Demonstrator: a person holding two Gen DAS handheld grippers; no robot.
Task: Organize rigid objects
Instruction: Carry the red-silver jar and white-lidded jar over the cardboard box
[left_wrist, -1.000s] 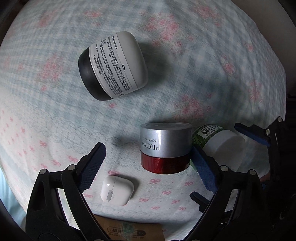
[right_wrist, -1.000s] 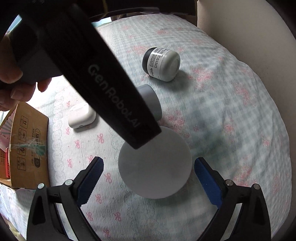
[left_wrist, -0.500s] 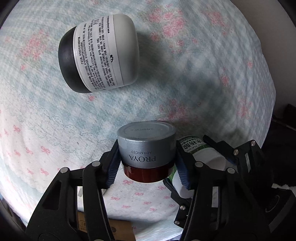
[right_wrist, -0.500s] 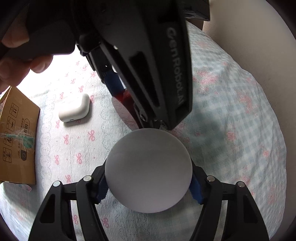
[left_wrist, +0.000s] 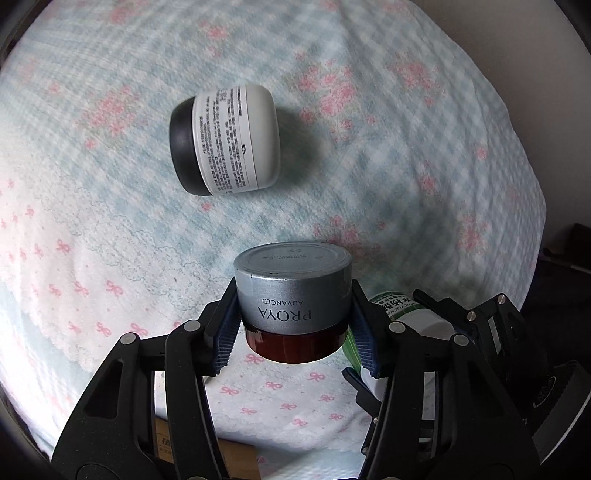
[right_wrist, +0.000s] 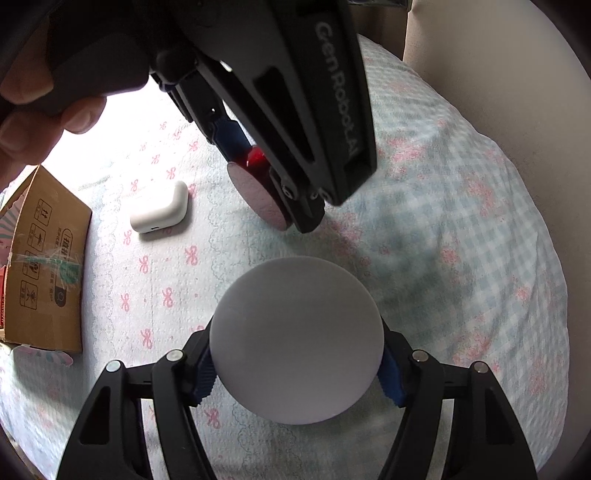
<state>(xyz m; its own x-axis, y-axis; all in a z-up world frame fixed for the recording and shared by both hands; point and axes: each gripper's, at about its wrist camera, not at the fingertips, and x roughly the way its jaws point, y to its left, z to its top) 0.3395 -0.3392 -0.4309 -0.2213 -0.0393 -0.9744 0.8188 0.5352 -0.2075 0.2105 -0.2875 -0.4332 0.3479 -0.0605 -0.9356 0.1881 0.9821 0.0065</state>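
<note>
left wrist view: the left gripper (left_wrist: 293, 325) has its blue-padded fingers (left_wrist: 226, 334) closed tight on both sides of the silver-lidded jar (left_wrist: 293, 295), which reads "proya advanced" upside down and has a dark red glass base. the jar is raised above the bed (left_wrist: 424, 155) with its checked and floral cover. further in on the cover, well apart from the held jar, the white jar with a black cap (left_wrist: 225, 139) lies on its side, printed label up. just beside the held jar, toward the bed's near edge, the green-labelled bottle (left_wrist: 406, 314) sits between the right gripper's fingers.

right wrist view: the right gripper (right_wrist: 297, 365) is clamped on the white round end of the bottle (right_wrist: 295, 341), a finger pressing each side. beyond it the left gripper (right_wrist: 280, 206) hangs over the bed (right_wrist: 480, 258), the jar's red base (right_wrist: 258, 192) showing between its fingers. the white earbud case (right_wrist: 160, 212) lies on the cover towards the cardboard box (right_wrist: 40, 266), which rests at the bed's edge.
</note>
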